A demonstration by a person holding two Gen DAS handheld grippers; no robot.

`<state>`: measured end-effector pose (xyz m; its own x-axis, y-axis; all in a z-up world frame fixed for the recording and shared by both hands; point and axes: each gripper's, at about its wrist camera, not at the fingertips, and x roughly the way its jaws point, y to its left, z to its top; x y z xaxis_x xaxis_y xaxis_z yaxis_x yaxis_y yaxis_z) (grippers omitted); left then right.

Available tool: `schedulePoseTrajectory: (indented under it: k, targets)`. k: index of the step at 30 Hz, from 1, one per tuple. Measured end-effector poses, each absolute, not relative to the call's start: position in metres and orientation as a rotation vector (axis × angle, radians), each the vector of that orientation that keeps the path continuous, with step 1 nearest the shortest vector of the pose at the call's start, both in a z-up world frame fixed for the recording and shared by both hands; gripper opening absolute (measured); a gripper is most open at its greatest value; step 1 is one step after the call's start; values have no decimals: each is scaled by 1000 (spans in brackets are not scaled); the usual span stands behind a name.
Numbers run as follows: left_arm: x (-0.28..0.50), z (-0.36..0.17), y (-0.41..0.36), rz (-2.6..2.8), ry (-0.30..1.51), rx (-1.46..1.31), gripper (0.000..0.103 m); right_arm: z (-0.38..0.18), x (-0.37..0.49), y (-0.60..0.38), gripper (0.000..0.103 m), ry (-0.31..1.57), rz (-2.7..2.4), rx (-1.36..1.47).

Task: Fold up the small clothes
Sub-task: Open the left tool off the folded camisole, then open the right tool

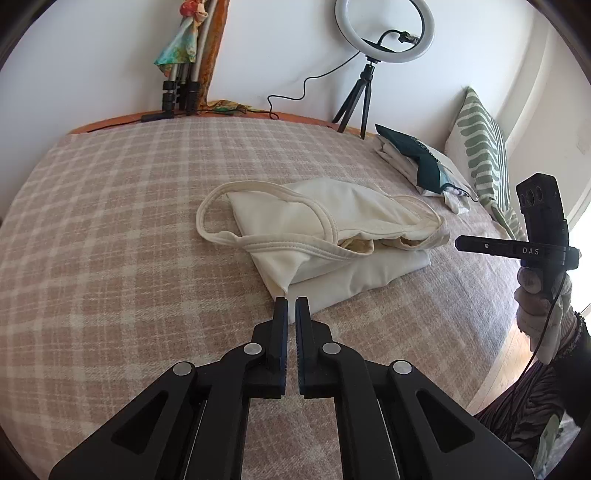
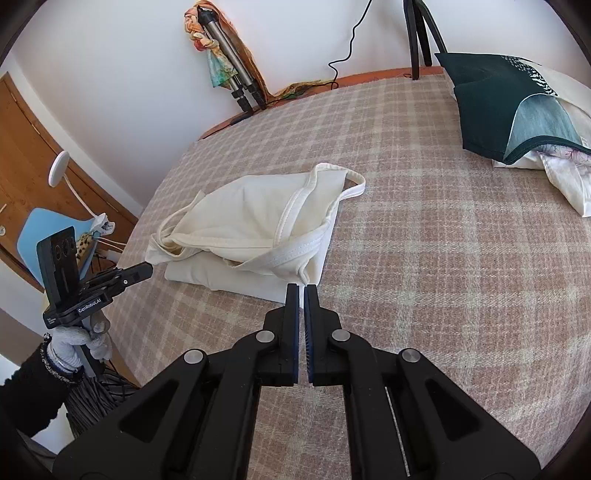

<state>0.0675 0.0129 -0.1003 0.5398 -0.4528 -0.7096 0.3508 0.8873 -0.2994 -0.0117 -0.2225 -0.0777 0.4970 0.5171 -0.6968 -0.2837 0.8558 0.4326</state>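
Garment: cream tank top (image 1: 325, 229) lay folded on the bed (image 1: 110, 229), near the middle of the plaid blanket, its straps looped loose on top.
Garment edges: a lower layer stuck out beneath the folded upper part on the side nearest both cameras.
Left claw (image 1: 291, 304): narrow, the two fingers almost together with only a thin slit between them, holding nothing; its tips sat just at the near corner of the top, and contact could not be told.
Right claw (image 2: 302, 291): narrow as well, fingers nearly touching, empty; tips just beside the top's near edge.
Right claw, seen from the left wrist (image 1: 461, 243): held side-on in a gloved hand, off the garment's right end.
Other clothes: dark green garment (image 2: 491, 99) and white pieces lay well apart, toward the patterned pillow (image 1: 480, 155).
Background: ring light (image 1: 384, 29) on a small tripod stood beyond the bed's far edge.
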Motion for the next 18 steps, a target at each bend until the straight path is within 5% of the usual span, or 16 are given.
schedulePoseTrajectory:
  k: [8,18]
  targets:
    - [78,-45,-3,-503,723,-61,11,-37,4,-202,4,836,518,255]
    - [160,-68,-78,-522,964,134,11,-67,58,-149,4,974,497,178]
